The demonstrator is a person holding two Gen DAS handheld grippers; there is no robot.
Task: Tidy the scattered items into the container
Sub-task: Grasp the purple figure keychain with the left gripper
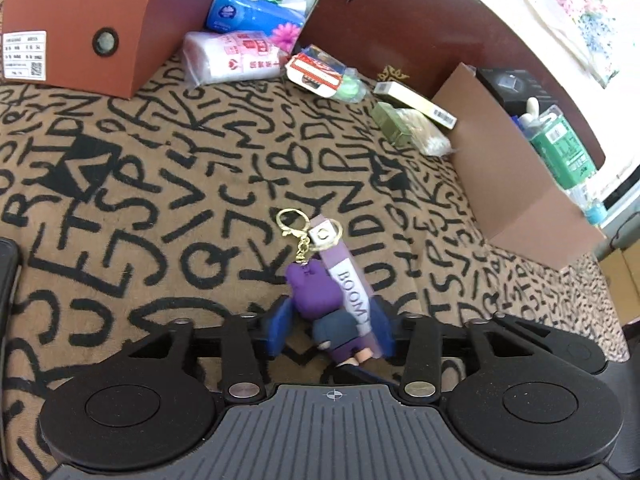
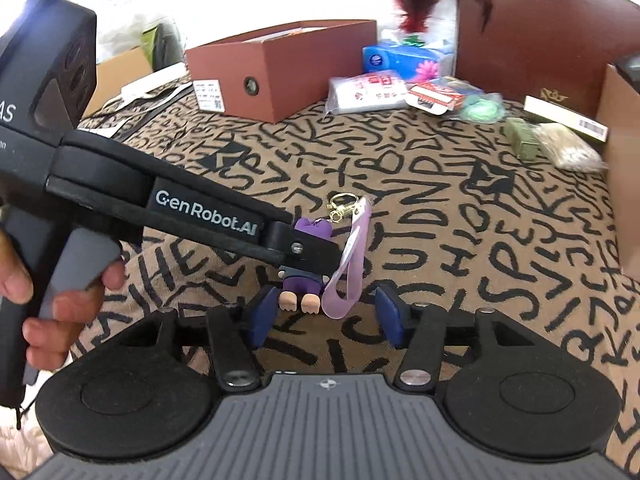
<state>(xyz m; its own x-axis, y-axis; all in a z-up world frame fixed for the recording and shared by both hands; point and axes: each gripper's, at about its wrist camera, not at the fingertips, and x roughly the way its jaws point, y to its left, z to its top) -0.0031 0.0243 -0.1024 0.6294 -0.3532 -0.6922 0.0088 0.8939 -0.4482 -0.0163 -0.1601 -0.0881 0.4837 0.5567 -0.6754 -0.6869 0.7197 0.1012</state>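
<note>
Left wrist view: the left gripper (image 1: 334,330) has its blue pads closed on a purple figure keychain (image 1: 320,292), raised for carrying.
Keychain position: between the pads, gold clasp and "BOOM" strap pointing forward over the lettered blanket (image 1: 160,184).
Right gripper (image 2: 324,314): jaws apart, holding nothing, just below the keychain.
Container: the brown shoebox (image 1: 80,28) sits well apart.

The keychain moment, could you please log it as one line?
left gripper: shut on keychain | right gripper: open, behind keychain | shoebox: far left | surface: patterned cloth
</note>
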